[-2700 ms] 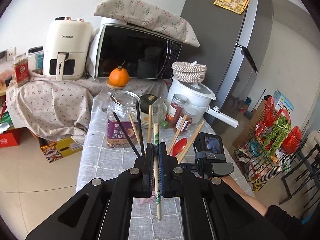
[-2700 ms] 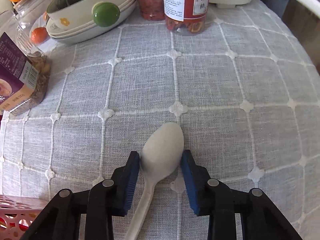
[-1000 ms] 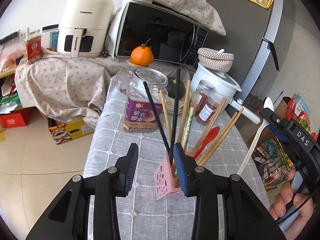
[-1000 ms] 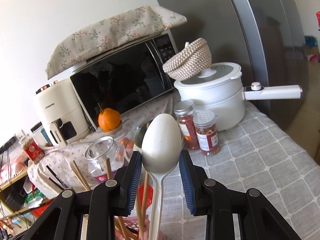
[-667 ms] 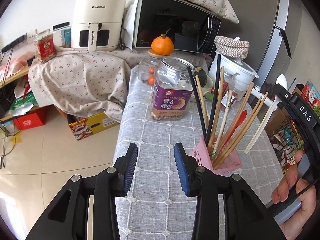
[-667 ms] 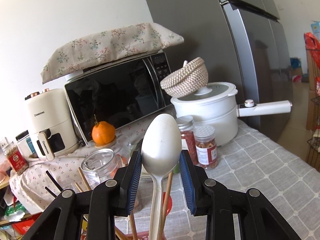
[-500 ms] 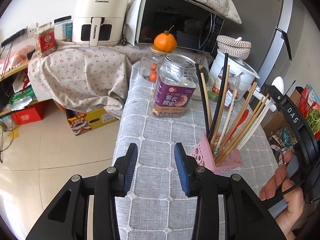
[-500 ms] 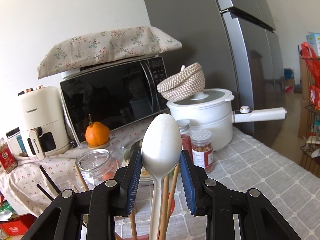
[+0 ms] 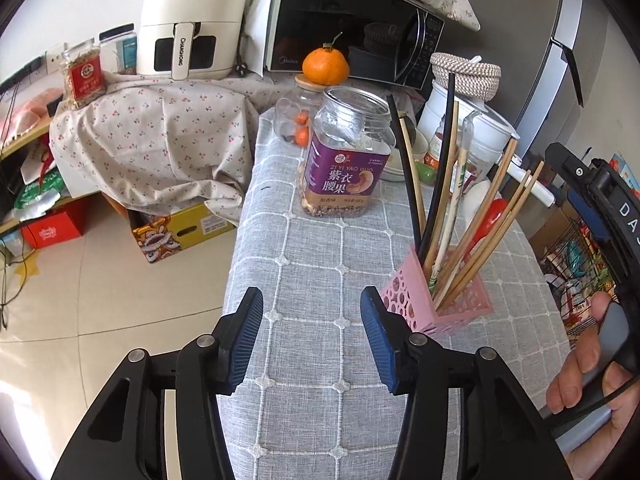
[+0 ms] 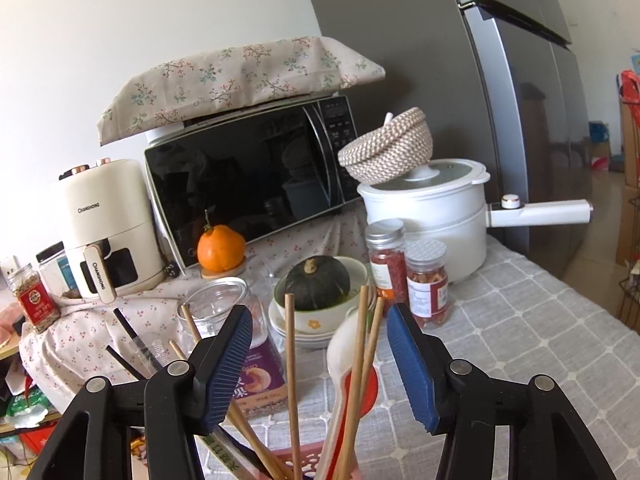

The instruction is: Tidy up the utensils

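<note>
A pink perforated utensil holder (image 9: 440,300) stands on the grey checked tablecloth (image 9: 312,248). It holds several wooden and black chopsticks (image 9: 444,184), a red spoon (image 9: 486,220) and the white spoon (image 10: 344,356). My left gripper (image 9: 310,336) is open and empty, low over the cloth to the left of the holder. My right gripper (image 10: 320,364) is open just above the holder, jaws either side of the white spoon's bowl without touching it. The holder's rim (image 10: 308,462) shows below in the right wrist view.
A purple-labelled jar (image 9: 346,160) stands behind the holder. Bowls with a green squash (image 10: 318,284), two spice jars (image 10: 426,284), a white pot (image 10: 432,208), a microwave (image 10: 256,184), an orange (image 10: 220,248) and an air fryer (image 9: 192,24) crowd the back. The table's left edge (image 9: 238,236) drops to the floor.
My right gripper carried the white spoon over the holder, opened and let it go into the holder. My left gripper released a chopstick earlier, backed off left and opened wider.
</note>
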### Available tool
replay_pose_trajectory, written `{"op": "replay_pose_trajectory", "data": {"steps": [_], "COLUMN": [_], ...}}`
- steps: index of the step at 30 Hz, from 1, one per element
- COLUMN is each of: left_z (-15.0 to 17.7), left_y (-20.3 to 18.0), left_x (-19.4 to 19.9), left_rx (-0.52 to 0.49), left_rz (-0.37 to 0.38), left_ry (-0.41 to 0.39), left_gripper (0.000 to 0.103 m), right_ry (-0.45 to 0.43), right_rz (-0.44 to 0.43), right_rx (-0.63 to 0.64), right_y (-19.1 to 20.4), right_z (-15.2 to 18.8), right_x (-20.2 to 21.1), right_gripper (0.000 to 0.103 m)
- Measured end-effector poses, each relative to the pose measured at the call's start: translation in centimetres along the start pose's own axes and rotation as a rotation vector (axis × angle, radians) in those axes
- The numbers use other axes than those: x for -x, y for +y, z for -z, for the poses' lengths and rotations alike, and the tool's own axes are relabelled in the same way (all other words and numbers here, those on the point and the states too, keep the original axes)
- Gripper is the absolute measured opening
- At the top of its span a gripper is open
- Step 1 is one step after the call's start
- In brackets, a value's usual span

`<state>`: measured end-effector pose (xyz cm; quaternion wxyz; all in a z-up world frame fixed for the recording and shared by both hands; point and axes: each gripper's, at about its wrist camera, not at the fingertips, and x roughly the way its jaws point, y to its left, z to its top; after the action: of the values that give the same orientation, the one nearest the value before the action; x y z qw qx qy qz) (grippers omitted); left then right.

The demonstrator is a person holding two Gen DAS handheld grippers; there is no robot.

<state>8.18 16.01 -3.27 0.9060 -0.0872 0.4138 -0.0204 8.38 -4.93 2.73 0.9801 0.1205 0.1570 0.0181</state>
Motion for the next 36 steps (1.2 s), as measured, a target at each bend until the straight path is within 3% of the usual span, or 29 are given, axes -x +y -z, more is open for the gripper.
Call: {"op": "replay_pose_trajectory", "data": {"steps": [7,16,21,28,36], "left_z": [0.5,2.3,3.1,4.3,4.6], "left_y": [-3.2,-9.1,-11.7,-13.7,-14.9], "left_x": [1.2,3.0,4.5,5.2,6.1], "left_rx": [-0.048,-0.122,-0.162,-0.181,-0.182], "left_rz": [-0.019,-0.014,-0.050,-0.096,-0.078], "left_ry": [-0.022,-0.036,-0.064,-0.052,-0.085], "left_gripper": [0.075,0.082,0.088,0.091,0.092], "right_ry": [0.090,0.206,0.290,0.410,0.446], "right_rz": [-0.009,-0.003,0.015,0.043,0.044], "right_rx": [0.080,0.073,0.074,0.139,0.166], "right_y": [-3.2,-8.7,-10.7,-11.6,-11.7], "right_z": [-1.3,-1.7,-1.6,-0.6,-0.3], "right_x": [2.0,5.4,6.5,7.0,7.3], "right_gripper": [0.069,0.080,0.084,0.089,0.090]}}
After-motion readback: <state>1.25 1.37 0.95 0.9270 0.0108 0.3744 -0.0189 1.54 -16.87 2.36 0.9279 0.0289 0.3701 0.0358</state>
